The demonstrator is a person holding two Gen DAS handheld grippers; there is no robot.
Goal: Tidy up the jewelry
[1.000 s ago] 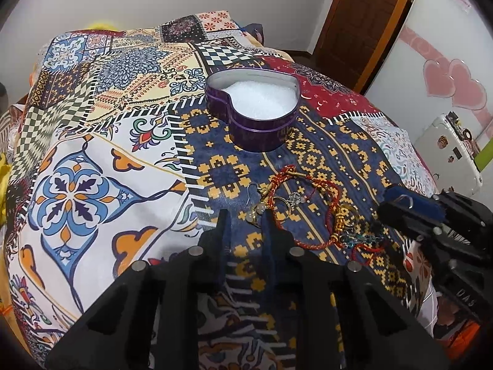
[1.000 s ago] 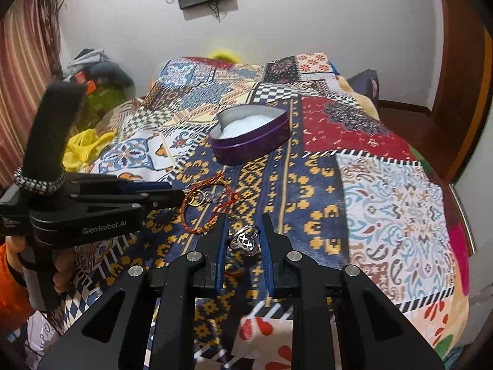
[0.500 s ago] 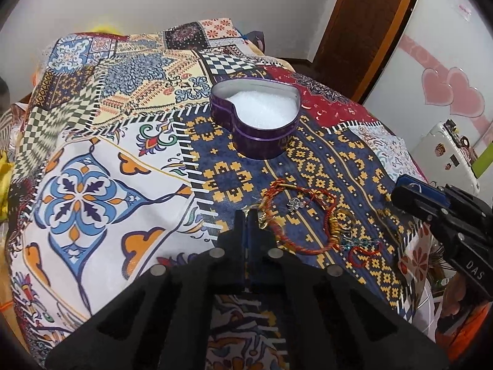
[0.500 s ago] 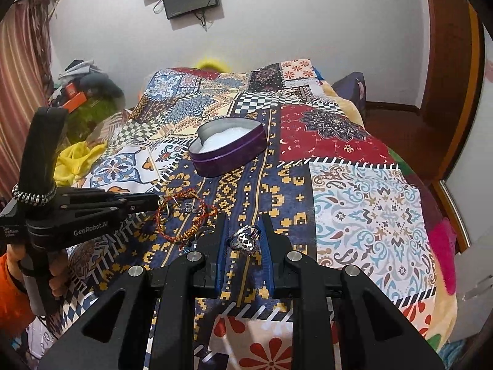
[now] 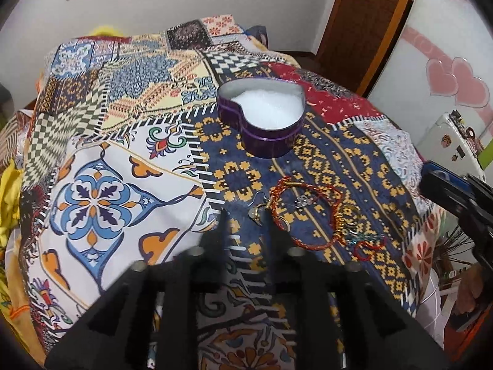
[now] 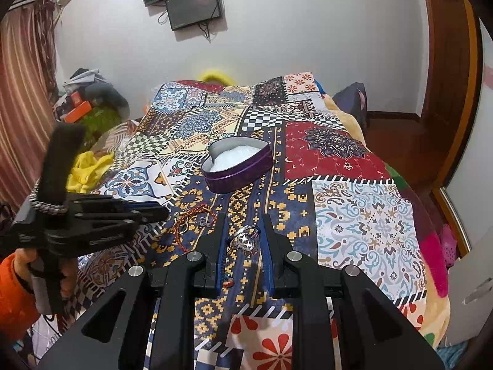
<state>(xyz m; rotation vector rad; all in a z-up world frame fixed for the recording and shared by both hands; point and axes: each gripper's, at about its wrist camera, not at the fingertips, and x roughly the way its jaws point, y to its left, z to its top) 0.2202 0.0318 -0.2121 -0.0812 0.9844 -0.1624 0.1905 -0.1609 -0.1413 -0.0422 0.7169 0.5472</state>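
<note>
Reopened since half a second ago: left gripper (image 5: pixel 246 215), then pinched shut at the edge of the jewelry pile, now spread wide with nothing between its fingers, blurred as if moving. Right gripper (image 6: pixel 243 228) unchanged, part-closed on a silver ring (image 6: pixel 245 237) with a pierced round face, carried above the bed (image 6: pixel 363 215). Just beyond the left fingertips, a small hooked earring (image 5: pixel 257 209), apparently with a pale bead, though too small to tell for sure. Touching it, a red-and-orange braided bracelet (image 5: pixel 308 212) looped in a rough circle, gold charms and a bluish trinket tangled at its right side. Farther off, well apart from the pile, a purple heart-shaped tin (image 5: pixel 262 117), lid off, lined with white padding. Best handled by settling the left fingers either side of the earring alone, clear of the cord, then closing gently; meanwhile, ring kept level, carried over the tin and released low onto the padding.
</note>
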